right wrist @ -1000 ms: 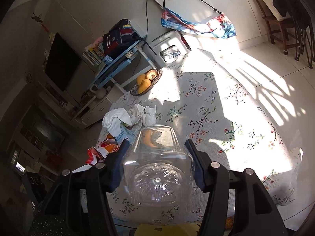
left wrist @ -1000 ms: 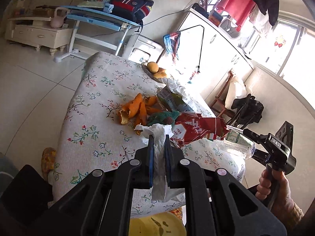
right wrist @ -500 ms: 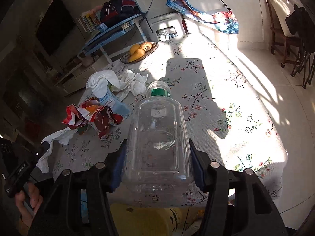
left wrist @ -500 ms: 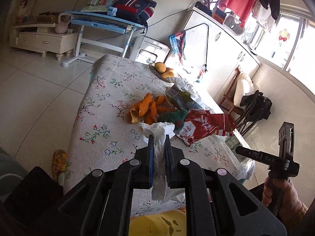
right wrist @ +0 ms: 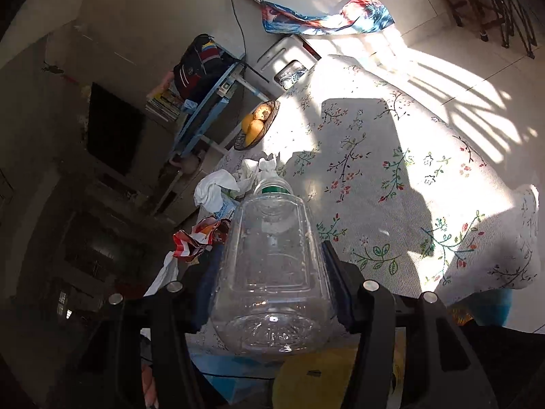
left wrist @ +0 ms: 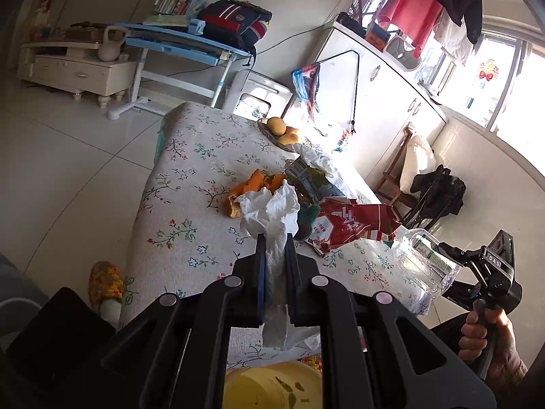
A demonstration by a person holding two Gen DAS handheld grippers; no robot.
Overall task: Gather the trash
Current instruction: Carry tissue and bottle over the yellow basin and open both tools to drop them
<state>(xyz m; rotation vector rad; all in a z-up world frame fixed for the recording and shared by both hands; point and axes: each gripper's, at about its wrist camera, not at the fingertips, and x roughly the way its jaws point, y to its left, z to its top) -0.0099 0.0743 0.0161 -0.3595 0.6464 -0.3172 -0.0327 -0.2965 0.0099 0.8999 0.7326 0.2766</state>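
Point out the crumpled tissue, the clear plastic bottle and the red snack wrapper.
crumpled tissue (left wrist: 270,209), left wrist view, its bunched top
clear plastic bottle (right wrist: 272,255), right wrist view, middle of its body
red snack wrapper (left wrist: 351,225), left wrist view, its printed face

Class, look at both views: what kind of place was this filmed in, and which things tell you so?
Most likely a lived-in home, a living or dining room. A floral-clothed table holds a fruit basket, laundry hangs by the window, and a blue study desk carries books and a backpack.
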